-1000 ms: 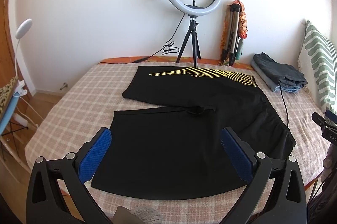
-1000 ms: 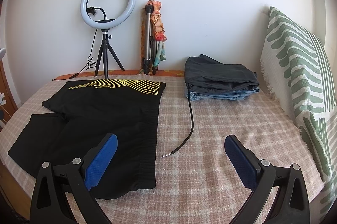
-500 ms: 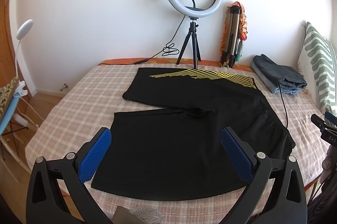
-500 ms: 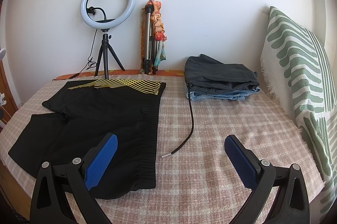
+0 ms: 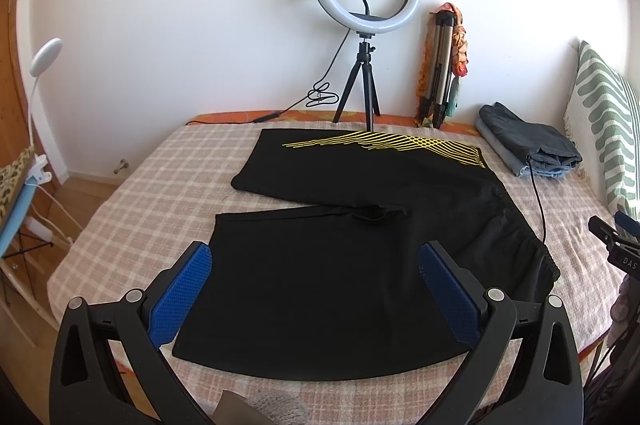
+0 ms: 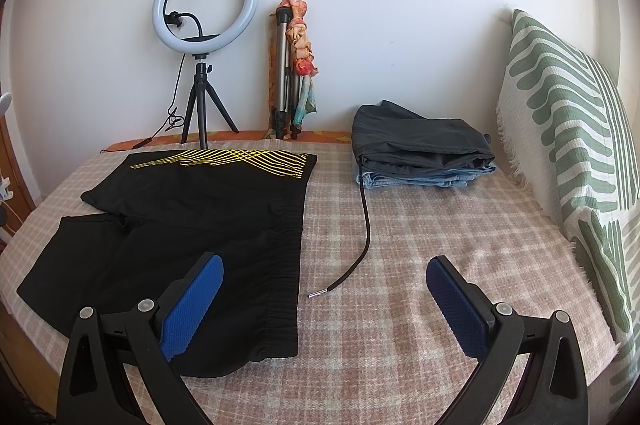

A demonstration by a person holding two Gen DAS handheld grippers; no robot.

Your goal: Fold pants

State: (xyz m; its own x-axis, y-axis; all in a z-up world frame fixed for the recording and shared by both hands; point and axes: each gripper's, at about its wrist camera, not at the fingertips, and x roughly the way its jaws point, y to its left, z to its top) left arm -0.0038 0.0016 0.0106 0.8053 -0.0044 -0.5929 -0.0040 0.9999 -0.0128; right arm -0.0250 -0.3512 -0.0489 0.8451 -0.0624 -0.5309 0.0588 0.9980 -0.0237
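Black shorts (image 5: 340,265) with yellow line print lie spread flat on the checked bed cover, legs to the left, waistband to the right. They also show in the right wrist view (image 6: 192,225), at the left. My left gripper (image 5: 316,289) is open and empty, held above the near leg. My right gripper (image 6: 324,301) is open and empty, held above the cover just right of the waistband (image 6: 280,285). A black drawstring (image 6: 364,225) with a metal tip lies on the cover between my right fingers.
A folded pile of dark and denim clothes (image 6: 420,149) sits at the back right. A ring light on a tripod (image 5: 364,25) and a folded tripod (image 5: 440,73) stand against the wall. A green-patterned pillow (image 6: 568,145) leans at the right. The bed's left edge (image 5: 80,253) drops to the floor.
Both grippers stay open. The left view has shifted very slightly; the shorts have not moved.
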